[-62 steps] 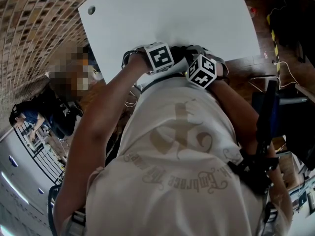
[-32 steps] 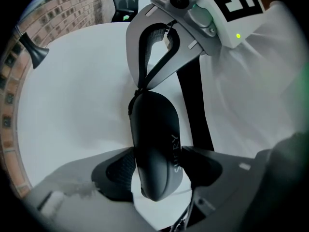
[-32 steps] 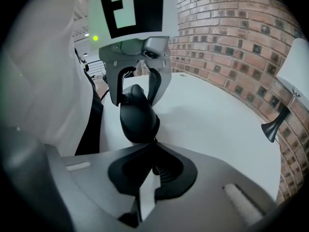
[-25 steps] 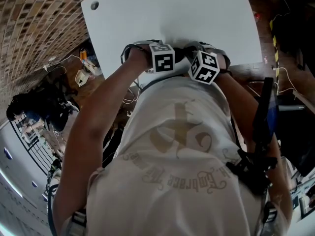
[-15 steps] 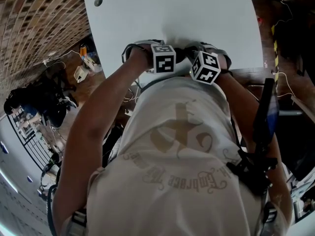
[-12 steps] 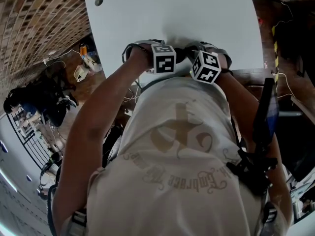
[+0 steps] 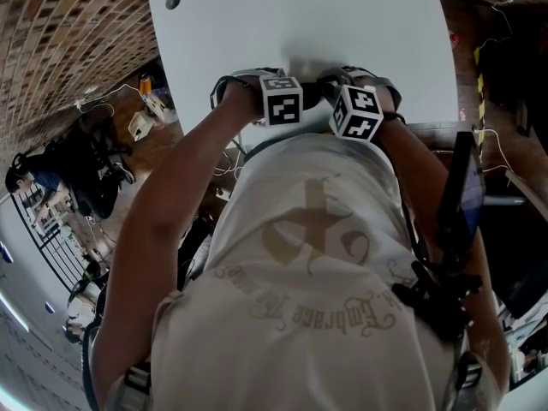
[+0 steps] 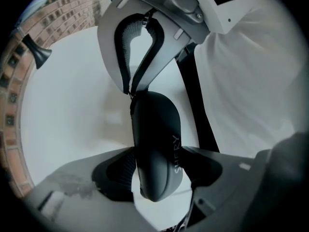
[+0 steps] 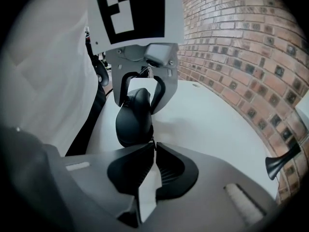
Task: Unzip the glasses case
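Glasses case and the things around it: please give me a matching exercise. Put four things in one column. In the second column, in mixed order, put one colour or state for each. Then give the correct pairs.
Things:
1. glasses case
2. table
3. wall
4. left gripper

Colour or state:
A. white and flat
B. made of bricks
C. closed on the case, one pad on each side
D. black

Pairs: 1-D; 2-A; 3-B; 4-C
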Demonstrator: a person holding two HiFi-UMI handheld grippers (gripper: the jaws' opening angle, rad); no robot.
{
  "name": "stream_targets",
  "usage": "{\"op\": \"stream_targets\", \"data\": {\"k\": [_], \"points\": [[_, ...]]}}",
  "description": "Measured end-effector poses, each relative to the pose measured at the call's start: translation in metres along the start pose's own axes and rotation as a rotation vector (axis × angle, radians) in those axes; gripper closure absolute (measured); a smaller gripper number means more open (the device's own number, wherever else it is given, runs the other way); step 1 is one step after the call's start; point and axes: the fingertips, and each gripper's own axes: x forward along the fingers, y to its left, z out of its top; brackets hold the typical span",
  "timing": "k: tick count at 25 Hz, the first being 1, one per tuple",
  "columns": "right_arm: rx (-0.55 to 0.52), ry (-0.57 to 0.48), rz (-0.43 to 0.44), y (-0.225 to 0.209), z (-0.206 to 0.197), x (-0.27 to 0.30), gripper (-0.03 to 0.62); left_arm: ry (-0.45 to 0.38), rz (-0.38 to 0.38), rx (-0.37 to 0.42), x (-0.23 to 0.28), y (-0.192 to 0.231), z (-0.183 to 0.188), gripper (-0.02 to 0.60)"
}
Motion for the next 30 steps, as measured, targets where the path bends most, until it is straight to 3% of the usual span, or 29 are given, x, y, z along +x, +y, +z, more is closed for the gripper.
{"op": "stream_targets", "data": {"k": [4,11,20,23,30], "points": [[0.13,-0.027,-0.061,-0.026,-0.007,-0.008,0.566,-0.019,0.009,-0.08,-0.004,0.012,-0.006,0.272],[0.33,-0.044,-0.165,-0.042,-0.038,-0.033,0.566,-0.018,0.027,-0.119,-0.011,0.038,-0.018,0.264],[0.397,-0.062,-0.172,-0.029,-0.06,-0.05,0.566,0.109,0.063,-0.034,-0.014,0.058,-0.04,0.252],[0.413,-0.079,-0.165,-0.029,-0.061,-0.055,0.566,0.106,0.091,-0.062,-0.017,0.063,-0.039,0.244],[0.415,-0.122,-0.136,-0.03,-0.057,-0.058,0.566,-0.009,0.153,-0.196,-0.038,0.054,-0.04,0.242]]}}
